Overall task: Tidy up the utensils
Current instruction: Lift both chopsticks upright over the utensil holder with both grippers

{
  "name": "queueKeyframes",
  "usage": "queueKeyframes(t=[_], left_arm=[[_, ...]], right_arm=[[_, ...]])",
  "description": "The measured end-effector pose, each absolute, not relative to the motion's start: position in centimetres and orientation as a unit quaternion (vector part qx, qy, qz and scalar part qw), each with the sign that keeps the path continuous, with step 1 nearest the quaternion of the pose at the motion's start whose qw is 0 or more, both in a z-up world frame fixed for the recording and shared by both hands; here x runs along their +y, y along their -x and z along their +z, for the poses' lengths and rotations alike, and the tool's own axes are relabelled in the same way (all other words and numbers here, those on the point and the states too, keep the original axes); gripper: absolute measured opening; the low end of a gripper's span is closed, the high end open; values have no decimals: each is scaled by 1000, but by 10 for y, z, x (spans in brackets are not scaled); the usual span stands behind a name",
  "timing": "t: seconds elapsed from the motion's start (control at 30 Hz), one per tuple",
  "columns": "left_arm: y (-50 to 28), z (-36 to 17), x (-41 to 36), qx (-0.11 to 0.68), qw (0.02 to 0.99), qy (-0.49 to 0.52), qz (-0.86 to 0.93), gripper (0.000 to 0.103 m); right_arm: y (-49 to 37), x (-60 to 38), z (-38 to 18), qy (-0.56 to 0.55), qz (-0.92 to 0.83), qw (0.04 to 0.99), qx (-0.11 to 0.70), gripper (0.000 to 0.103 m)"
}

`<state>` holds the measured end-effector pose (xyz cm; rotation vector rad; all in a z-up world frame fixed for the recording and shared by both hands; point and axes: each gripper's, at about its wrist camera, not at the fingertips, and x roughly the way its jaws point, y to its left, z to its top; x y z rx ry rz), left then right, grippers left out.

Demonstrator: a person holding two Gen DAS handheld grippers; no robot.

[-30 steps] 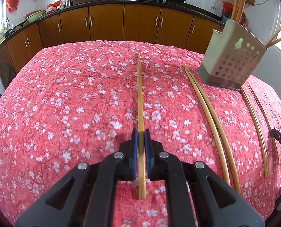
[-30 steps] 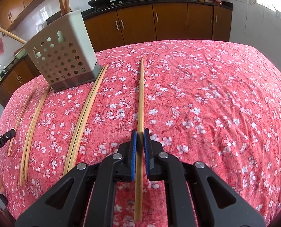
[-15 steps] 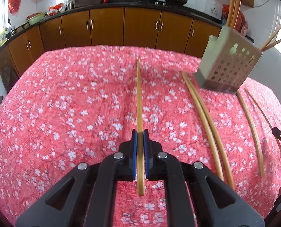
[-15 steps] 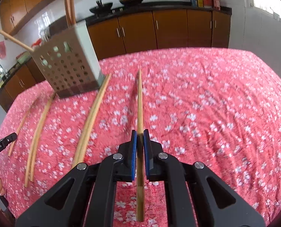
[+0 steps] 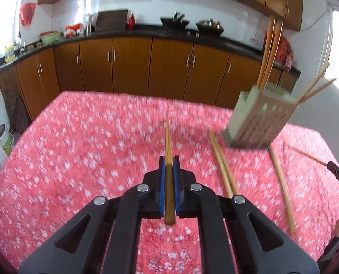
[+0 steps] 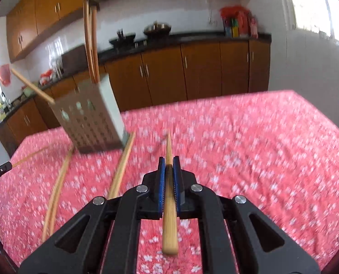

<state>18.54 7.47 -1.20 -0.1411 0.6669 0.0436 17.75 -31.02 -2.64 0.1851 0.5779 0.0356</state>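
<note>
While both views are blurring with motion, the left gripper point(image 5: 169, 167) is pinching a bamboo chopstick point(image 5: 168, 141) between its blue pads, jaws pressed tight on the shaft, its tip pointing up-frame over the red floral tablecloth point(image 5: 78, 159). The right gripper point(image 6: 169, 167) is likewise clamping a second chopstick point(image 6: 168, 150) at centre frame, butt end protruding toward the lens. A perforated utensil holder point(image 5: 258, 123) is standing at right of the left view, at left in the right view, with several chopsticks point(image 5: 268, 52) already sticking out of it. Loose chopsticks point(image 5: 223, 166) are lying on the cloth beside the holder. Brown cabinets point(image 5: 133, 66) are filling the background.
</note>
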Motion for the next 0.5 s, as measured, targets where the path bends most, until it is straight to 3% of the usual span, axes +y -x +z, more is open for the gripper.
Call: queueKeyframes(t=[0.5], left_arm=[[-183, 55, 71, 255, 965, 58, 1, 8]], right_arm=[[-181, -312, 22, -101, 18, 972, 214, 8]])
